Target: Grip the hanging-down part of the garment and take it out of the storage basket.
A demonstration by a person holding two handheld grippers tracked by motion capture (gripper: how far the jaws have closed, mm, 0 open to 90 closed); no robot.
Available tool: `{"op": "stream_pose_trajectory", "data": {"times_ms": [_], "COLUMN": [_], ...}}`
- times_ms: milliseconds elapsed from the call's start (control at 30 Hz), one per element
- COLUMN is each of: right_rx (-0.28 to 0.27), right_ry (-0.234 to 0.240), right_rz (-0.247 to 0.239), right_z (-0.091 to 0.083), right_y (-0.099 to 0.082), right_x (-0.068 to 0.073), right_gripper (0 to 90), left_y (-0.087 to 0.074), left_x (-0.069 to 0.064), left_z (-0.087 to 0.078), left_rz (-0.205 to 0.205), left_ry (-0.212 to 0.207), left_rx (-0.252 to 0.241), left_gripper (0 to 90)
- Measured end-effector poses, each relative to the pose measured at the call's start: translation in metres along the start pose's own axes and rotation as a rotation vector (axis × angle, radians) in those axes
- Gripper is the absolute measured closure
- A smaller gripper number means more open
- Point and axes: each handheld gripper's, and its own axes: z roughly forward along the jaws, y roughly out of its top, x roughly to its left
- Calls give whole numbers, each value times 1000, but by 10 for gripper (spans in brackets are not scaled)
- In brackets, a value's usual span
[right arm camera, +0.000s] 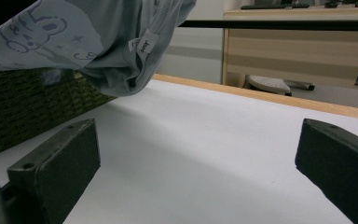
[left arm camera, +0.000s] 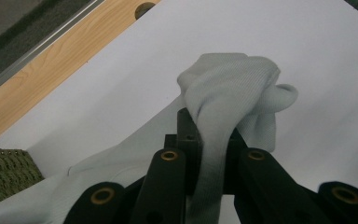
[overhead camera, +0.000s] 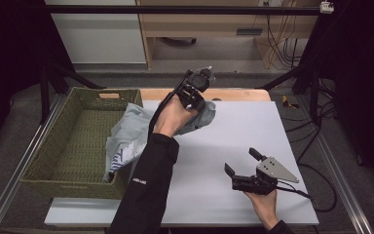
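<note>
Near the front right corner of the tabletop [overhead camera: 233, 136], the right gripper [overhead camera: 244, 163] rests low over the white surface with its jaws wide apart and nothing between them. Further back, near the far edge, the left gripper [overhead camera: 197, 100] is clamped on a fold of the light grey shirt [overhead camera: 131, 131]. The shirt hangs from there over the rim of the green basket [overhead camera: 53, 146] at the left edge.
</note>
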Motion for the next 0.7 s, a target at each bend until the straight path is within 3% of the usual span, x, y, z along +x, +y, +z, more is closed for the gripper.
{"op": "stream_pose_trajectory", "data": {"times_ms": [200, 300, 367, 433, 700], "right_rx": [-6, -4, -12, -6, -27], "right_ry": [3, 10, 10, 11, 25], "right_rz": [-7, 17, -1, 19, 4], "right_z": [0, -2, -1, -1, 6], "right_y": [0, 2, 3, 5, 13], "right_x": [-2, -1, -3, -3, 0], "right_gripper": [3, 3, 3, 3, 2], "left_y": [0, 0, 0, -1, -1], "left_x": [1, 1, -1, -1, 0], "left_z": [-1, -1, -2, -2, -1], "left_rz": [-4, -2, 3, 9, 7], "left_ry": [-1, -1, 0, 1, -3], "left_rx": [-3, -2, -1, -1, 0], "left_gripper": [831, 831, 831, 831, 832]}}
